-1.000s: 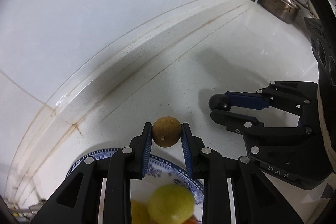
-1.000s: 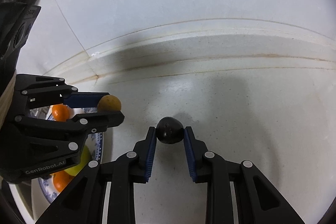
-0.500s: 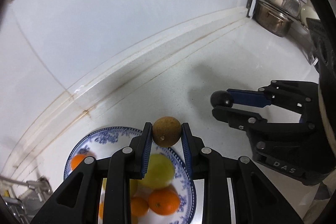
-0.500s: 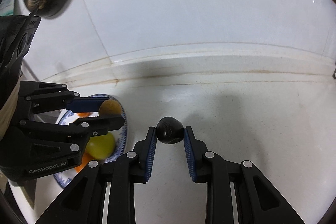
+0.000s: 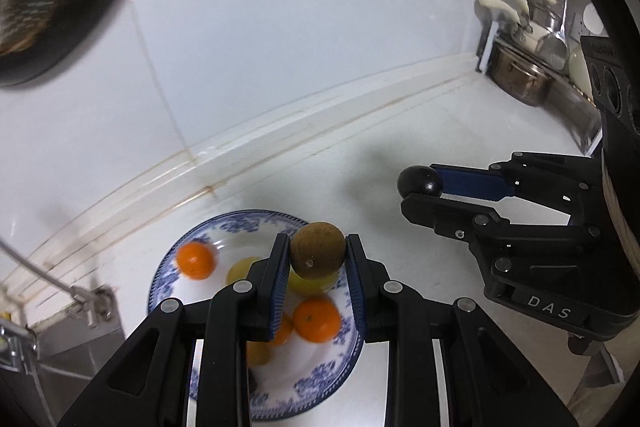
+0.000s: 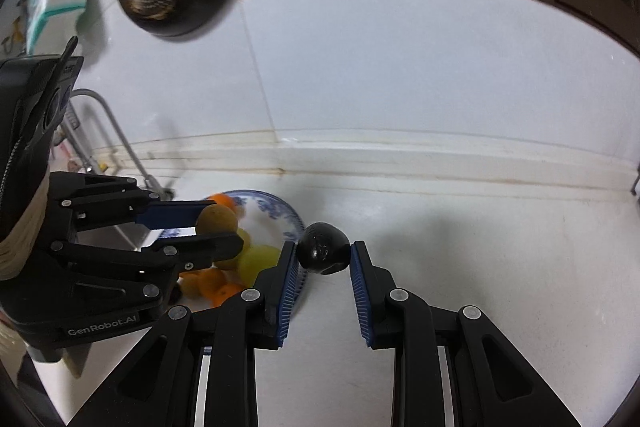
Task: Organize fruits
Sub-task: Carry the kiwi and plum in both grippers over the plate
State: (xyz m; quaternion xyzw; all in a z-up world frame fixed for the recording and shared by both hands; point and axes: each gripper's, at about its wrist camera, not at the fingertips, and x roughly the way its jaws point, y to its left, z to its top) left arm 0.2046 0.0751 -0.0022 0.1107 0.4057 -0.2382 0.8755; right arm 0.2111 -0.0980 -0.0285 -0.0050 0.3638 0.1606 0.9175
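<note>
Holding one small round fruit each, two black two-finger grippers are hovering above a white kitchen counter point(image 5: 400, 131), and neither fruit is touching any surface. The left gripper point(image 5: 318, 247) is pinching a brown fruit point(image 5: 317, 250) between its blue-padded fingers point(image 5: 279, 267), the jaws closed only as far as the fruit's width, gripping across its middle. This fruit is hanging over the far right part of a blue-patterned plate point(image 5: 320, 377) that is already carrying oranges point(image 5: 316, 319) and a yellow-green fruit point(image 6: 258, 261). The right gripper point(image 6: 324, 255) is likewise clamping a black fruit point(image 6: 323, 253) at its widest part, just beyond the plate's right edge and over bare counter. Both fruits are looking light and firm, with smooth curved skins that could probably slip if the pads were sitting off centre; a grip across the equator, as here, is seeming the safest, and hard squeezing could likely bruise them. Each gripper is pointing forward toward the white tiled wall point(image 6: 400, 67), fingers roughly level and tilted slightly down, the left one sitting to the left of and near the right one, the two well clear of each other. A steel pot point(image 5: 518, 81) is standing at the far right, and a sink edge is showing at the near left.
</note>
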